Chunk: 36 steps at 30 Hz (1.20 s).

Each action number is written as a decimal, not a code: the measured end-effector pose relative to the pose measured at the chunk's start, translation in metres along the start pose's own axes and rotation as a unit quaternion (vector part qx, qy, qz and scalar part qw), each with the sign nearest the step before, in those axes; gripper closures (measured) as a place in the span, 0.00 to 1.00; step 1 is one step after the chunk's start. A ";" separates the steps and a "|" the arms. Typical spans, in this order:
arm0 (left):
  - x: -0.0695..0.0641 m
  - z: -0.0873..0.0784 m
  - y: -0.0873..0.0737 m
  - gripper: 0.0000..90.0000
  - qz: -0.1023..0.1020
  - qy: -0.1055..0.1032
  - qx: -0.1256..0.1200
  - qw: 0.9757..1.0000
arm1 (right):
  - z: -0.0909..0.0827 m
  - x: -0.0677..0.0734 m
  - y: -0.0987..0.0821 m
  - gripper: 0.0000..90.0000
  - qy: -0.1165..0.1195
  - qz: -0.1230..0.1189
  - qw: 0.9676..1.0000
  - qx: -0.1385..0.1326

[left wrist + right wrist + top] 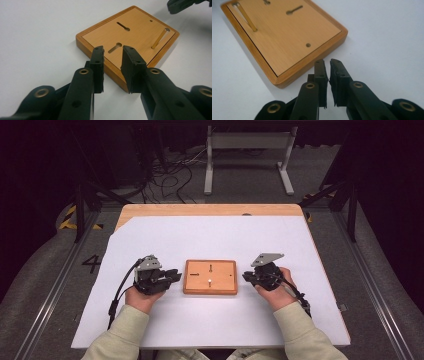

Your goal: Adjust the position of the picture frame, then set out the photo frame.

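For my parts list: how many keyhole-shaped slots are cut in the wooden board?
2. One slot lies near the board's middle; the other slot is nearer the edge beside the left gripper. None seems hidden.

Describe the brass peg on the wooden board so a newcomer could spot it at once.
On the white sheet, a wooden board lies between the two grippers. The brass peg stands upright in one slot; the other slots hold nothing.
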<state>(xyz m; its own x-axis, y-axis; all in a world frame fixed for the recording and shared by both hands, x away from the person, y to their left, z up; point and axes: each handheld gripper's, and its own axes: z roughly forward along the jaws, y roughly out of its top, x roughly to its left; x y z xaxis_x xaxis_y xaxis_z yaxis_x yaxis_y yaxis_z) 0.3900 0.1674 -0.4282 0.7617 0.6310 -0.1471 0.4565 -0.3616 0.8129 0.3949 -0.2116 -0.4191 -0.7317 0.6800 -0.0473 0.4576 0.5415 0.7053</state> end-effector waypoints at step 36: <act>-0.043 0.042 0.024 0.56 0.064 -0.076 0.004 0.995 | -0.037 -0.006 0.009 0.72 0.061 -0.014 0.995 -0.078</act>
<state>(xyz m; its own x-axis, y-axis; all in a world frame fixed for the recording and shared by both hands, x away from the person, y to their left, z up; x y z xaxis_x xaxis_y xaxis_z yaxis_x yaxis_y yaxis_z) 0.3877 0.1034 -0.4258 0.8745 0.4680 -0.1277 0.3552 -0.4384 0.8256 0.3845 -0.2288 -0.3867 -0.8035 0.5952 0.0110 0.3589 0.4696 0.8067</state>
